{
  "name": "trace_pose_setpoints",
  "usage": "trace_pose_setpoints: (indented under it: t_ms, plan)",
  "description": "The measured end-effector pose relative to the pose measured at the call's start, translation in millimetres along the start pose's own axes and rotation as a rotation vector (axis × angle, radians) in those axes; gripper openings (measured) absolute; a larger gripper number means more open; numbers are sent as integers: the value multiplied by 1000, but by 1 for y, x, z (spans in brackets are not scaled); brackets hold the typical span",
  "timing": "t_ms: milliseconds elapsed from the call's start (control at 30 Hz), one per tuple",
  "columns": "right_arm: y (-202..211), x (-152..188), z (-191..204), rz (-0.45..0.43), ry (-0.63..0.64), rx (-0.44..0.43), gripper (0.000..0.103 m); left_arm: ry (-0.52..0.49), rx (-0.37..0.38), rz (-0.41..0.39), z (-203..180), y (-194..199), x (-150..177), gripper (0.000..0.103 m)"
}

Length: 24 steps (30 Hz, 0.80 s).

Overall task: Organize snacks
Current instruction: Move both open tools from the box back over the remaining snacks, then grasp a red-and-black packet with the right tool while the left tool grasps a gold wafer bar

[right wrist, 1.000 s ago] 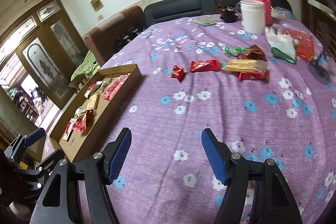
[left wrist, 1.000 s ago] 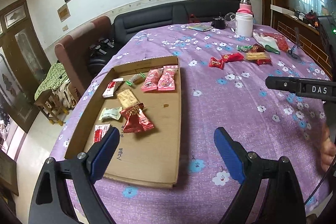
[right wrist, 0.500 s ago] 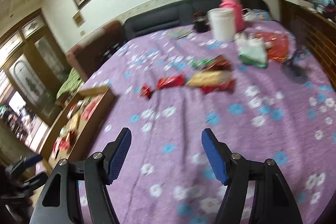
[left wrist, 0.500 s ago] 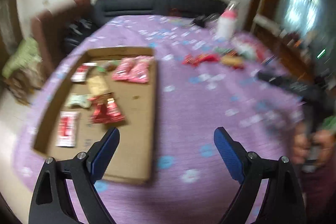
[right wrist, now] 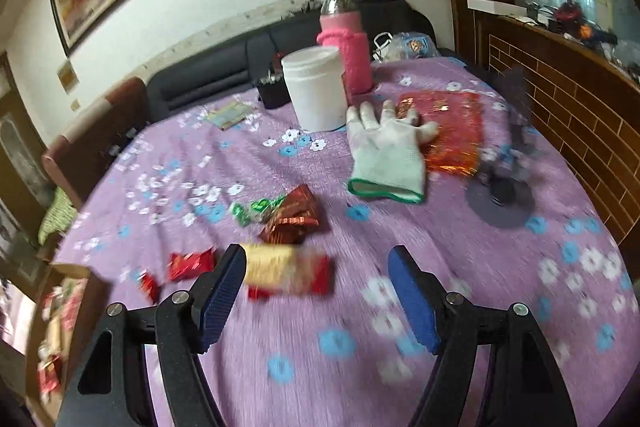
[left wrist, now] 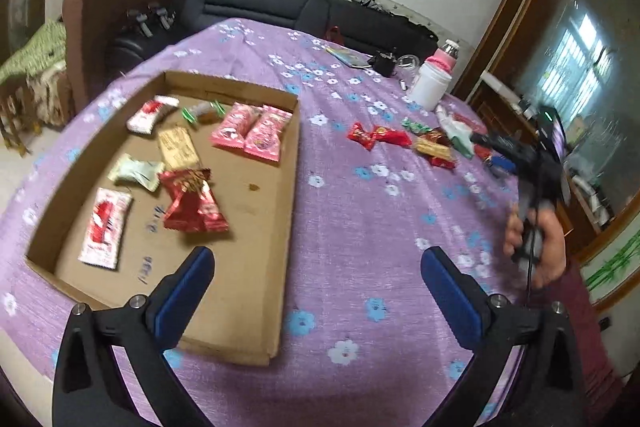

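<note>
A blurred yellow-and-red snack packet (right wrist: pixel 286 273) lay on the tabletop (right wrist: pixel 440 247) just beyond the right gripper's (right wrist: pixel 316 287) spread, opening fingers, while the left gripper's (left wrist: pixel 316 277) empty fingers were opening over a cardboard tray (left wrist: pixel 294 163) holding wrapped snacks (left wrist: pixel 252 131).

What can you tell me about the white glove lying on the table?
The white glove is a knit work glove with a green-edged cuff, looking slightly soiled. It lies flat and empty on the purple flowered tablecloth, cuff toward the camera, fingers pointing away. Its fingertips overlap the red foil packet and end close beside the white tub. No gripper touches it.
</note>
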State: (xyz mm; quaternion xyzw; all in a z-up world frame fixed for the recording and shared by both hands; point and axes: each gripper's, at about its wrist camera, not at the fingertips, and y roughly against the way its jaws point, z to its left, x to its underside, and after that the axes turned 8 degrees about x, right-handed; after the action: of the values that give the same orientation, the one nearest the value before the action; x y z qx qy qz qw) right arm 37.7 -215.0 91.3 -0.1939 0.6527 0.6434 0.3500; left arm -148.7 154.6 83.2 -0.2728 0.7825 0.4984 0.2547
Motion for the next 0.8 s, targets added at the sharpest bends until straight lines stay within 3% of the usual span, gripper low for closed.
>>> trace_pose_setpoints:
  t_ms: [67, 133, 167, 267, 367, 433, 500, 567, 667, 733, 800]
  plan:
    - [-24, -10, 15, 9, 45, 71, 77, -17, -30, -6, 0, 1, -1, 103]
    - [-46, -16, 28, 45, 86, 114, 66, -11, -41, -8, 4, 2, -2, 103]
    - [-58, -18, 33, 83, 94, 110, 56, -1, -45, -10, 6, 3, -3, 103]
    - [-65, -10, 39, 165, 116, -3, 47, 20, -50, -11, 13, 2, -4, 103]
    - [-37, 16, 58, 179, 262, -137, 49, 15, -54, -5, 13, -2, -4, 103]
    - [-12, 40, 70, 214, 396, -291, 49, -1, -46, 8, 10, -8, -3, 103]
    - [12, 46, 62, 187, 397, -398, 49, -21, -36, 20, 5, -13, 0, 103]
    - [24, 36, 41, 137, 295, -377, 57, -28, -20, 28, 1, -16, 2, 103]
    - [25, 24, 16, 57, 209, -169, 61, -34, -9, 36, -4, -18, 3, 103]
    - [16, 26, 9, 83, 189, -105, 61, -41, -7, 34, -7, -17, 4, 103]
    - [9, 32, 7, 119, 175, -115, 61, -45, -7, 36, -9, -18, 3, 103]
